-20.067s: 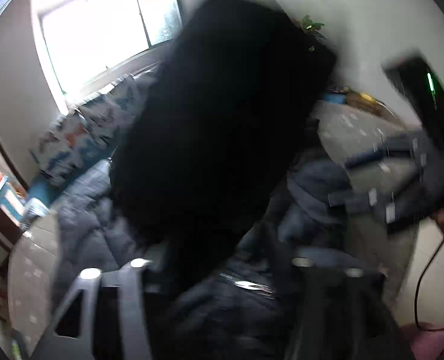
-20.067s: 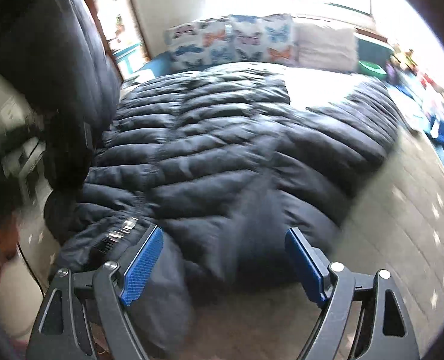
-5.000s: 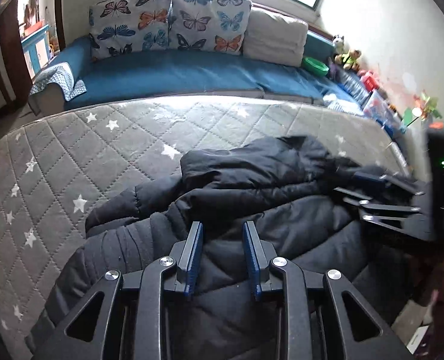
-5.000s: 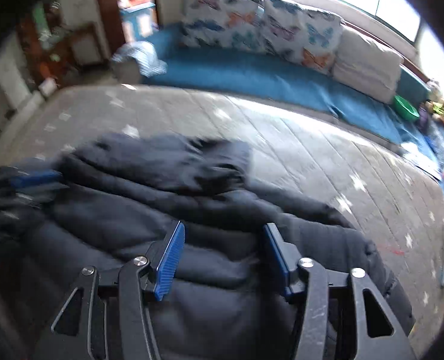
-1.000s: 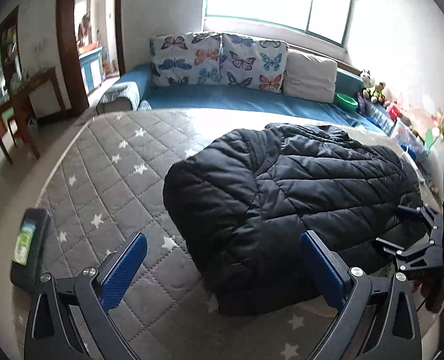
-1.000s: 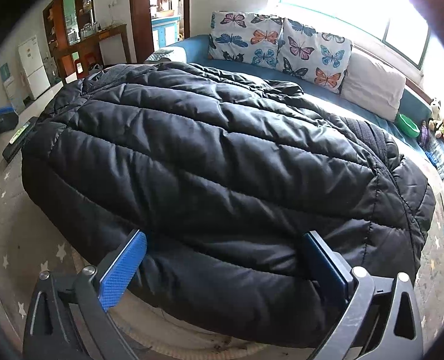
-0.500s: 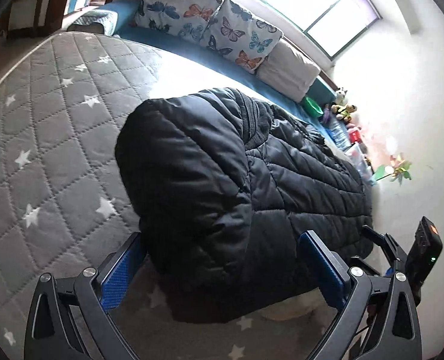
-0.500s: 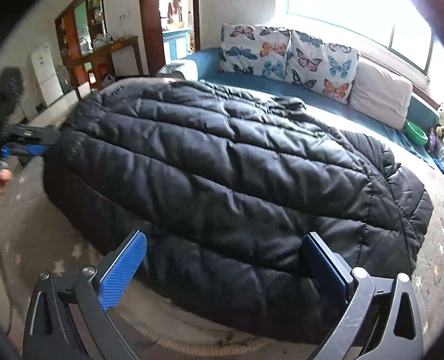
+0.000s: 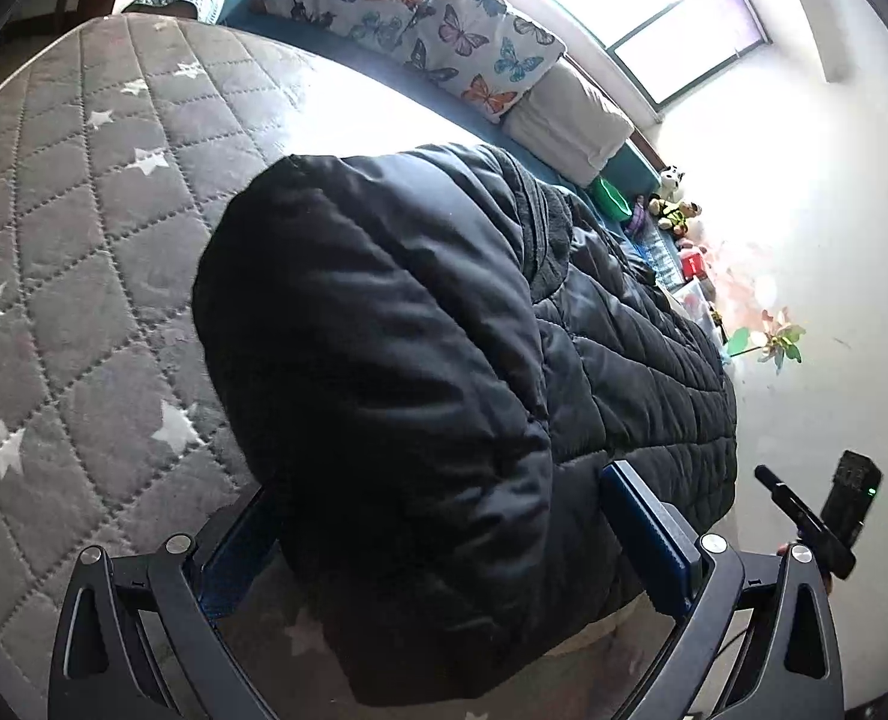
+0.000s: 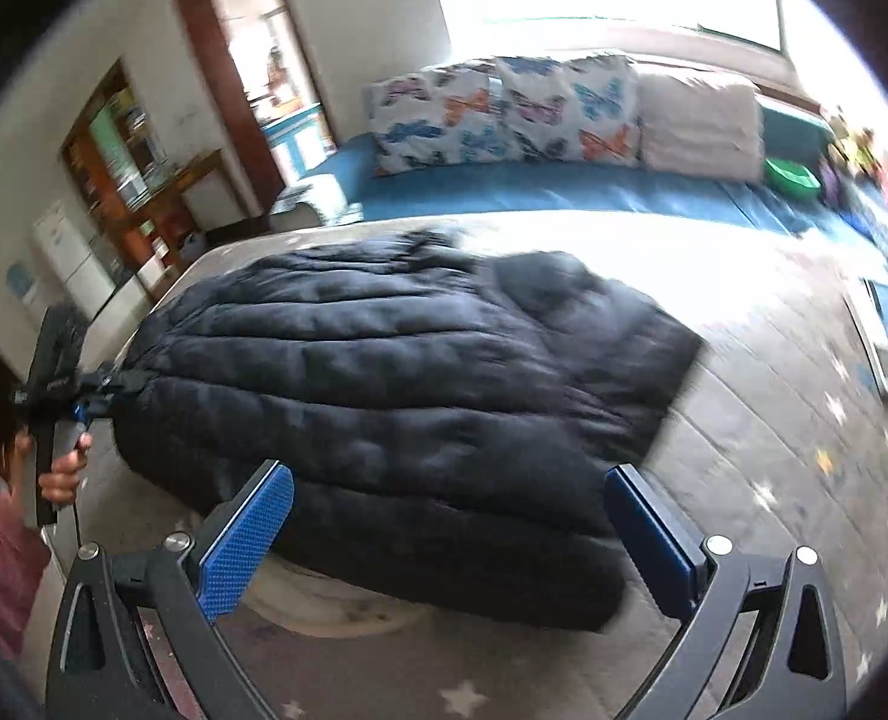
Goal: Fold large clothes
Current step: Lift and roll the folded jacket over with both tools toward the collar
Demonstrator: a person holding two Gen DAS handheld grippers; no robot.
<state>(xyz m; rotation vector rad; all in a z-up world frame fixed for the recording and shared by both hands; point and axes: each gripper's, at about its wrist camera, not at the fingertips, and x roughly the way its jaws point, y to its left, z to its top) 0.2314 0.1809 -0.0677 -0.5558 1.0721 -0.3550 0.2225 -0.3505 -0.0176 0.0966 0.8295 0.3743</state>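
Left wrist view first: the grey quilted mattress (image 9: 84, 228) with its white stars fills the left side, and the black puffer jacket (image 9: 396, 372) lies folded on it, its bulky near end bulging up between the two blue-padded fingers of the left gripper (image 9: 444, 534). The jaws are spread wide on either side of that fold, the left pad partly hidden behind the fabric; whether the pads touch the jacket cannot be told. Behind the mattress sit the butterfly cushions (image 9: 420, 18) and a plain white cushion (image 9: 570, 120) on a blue sofa, with small toys (image 9: 675, 207) further right by the bright wall. At the far right edge the right gripper (image 9: 804, 522) shows as a dark shape beside the jacket's corner.

Right wrist view: at the left edge a hand (image 10: 63, 471) holds the left gripper (image 10: 93, 399) against the jacket's left end. The jacket (image 10: 408, 384) lies as a flat quilted rectangle near the front edge of the mattress (image 10: 792, 420). The right gripper (image 10: 450, 528) hovers in front of it with jaws spread, holding nothing.
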